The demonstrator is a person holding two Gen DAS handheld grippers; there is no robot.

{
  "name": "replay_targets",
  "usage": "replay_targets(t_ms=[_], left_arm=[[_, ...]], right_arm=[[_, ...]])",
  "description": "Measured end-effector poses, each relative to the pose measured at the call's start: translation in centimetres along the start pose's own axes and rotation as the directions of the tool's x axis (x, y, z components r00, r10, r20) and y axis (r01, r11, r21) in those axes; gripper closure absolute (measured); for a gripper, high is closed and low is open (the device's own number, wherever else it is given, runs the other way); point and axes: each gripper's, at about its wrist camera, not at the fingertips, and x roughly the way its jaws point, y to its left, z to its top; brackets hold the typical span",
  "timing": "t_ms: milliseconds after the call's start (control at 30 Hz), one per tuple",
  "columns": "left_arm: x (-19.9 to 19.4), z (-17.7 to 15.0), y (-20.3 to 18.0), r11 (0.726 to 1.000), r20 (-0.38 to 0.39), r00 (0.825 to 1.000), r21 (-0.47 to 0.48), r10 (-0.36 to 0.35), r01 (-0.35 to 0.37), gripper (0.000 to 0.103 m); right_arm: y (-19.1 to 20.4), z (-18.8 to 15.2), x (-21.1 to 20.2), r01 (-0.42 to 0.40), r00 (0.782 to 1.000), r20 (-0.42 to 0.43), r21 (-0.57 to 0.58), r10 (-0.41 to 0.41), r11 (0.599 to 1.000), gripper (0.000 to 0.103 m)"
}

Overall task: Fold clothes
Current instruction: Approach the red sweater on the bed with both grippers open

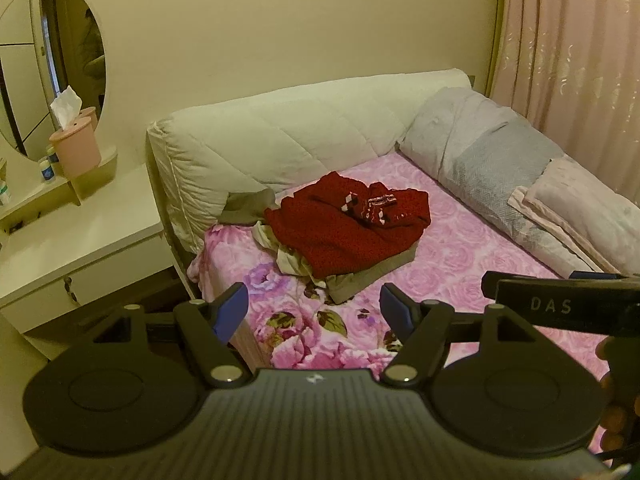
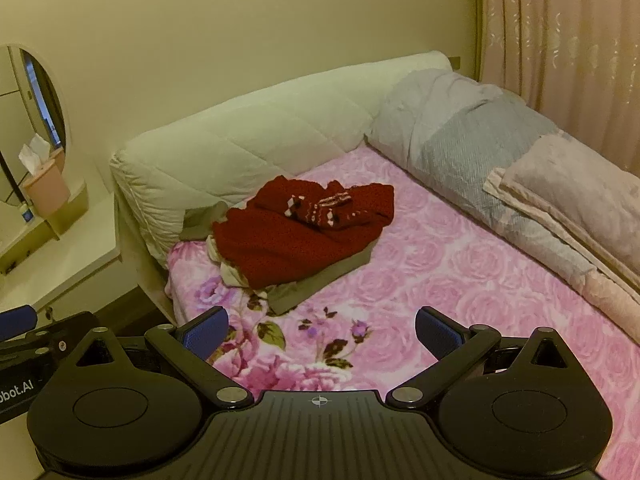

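A crumpled dark red knitted sweater (image 1: 344, 228) with a white patterned band lies on top of a heap of clothes on the pink floral bed (image 1: 460, 264). Under it are an olive-grey garment (image 1: 360, 280) and a cream one (image 1: 288, 260). The sweater also shows in the right wrist view (image 2: 296, 232), with the olive garment (image 2: 316, 280) beneath. My left gripper (image 1: 314, 312) is open and empty, held above the bed's near edge, short of the heap. My right gripper (image 2: 322, 334) is open and empty, also well short of the heap.
A white padded headboard (image 1: 280, 132) stands behind the heap. A rolled grey duvet (image 1: 492, 160) and folded pink blankets (image 1: 580, 208) lie along the right side by the curtain. A white dressing table (image 1: 72, 240) with mirror and pink tissue box (image 1: 74, 148) stands left.
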Motion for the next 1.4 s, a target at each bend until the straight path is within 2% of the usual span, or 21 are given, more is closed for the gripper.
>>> replay_targets(t_ms=[233, 333, 733, 1400], left_arm=[[-0.3, -1.8, -1.8, 1.0, 0.032, 0.999, -0.021, 0.016, -0.016, 0.033], [-0.8, -0.8, -3.3, 0.999, 0.025, 0.999, -0.034, 0.029, -0.028, 0.033], [-1.9, -1.7, -6.0, 0.996, 0.03, 0.997, -0.061, 0.071, -0.069, 0.033], [-2.0, -1.7, -6.3, 0.989, 0.0, 0.991, -0.07, 0.131, -0.131, 0.033]], right_arm=[[-0.8, -0.1, -0.2, -0.01, 1.0, 0.002, -0.004, 0.01, 1.0, 0.001], [-1.2, -0.2, -0.4, -0.012, 1.0, 0.007, -0.01, 0.012, 1.0, 0.001], [-3.4, -0.8, -1.6, -0.05, 0.998, 0.028, -0.042, 0.051, 0.998, 0.001], [-5.2, -0.1, -1.5, -0.114, 0.993, 0.025, -0.033, 0.115, 0.993, 0.001]])
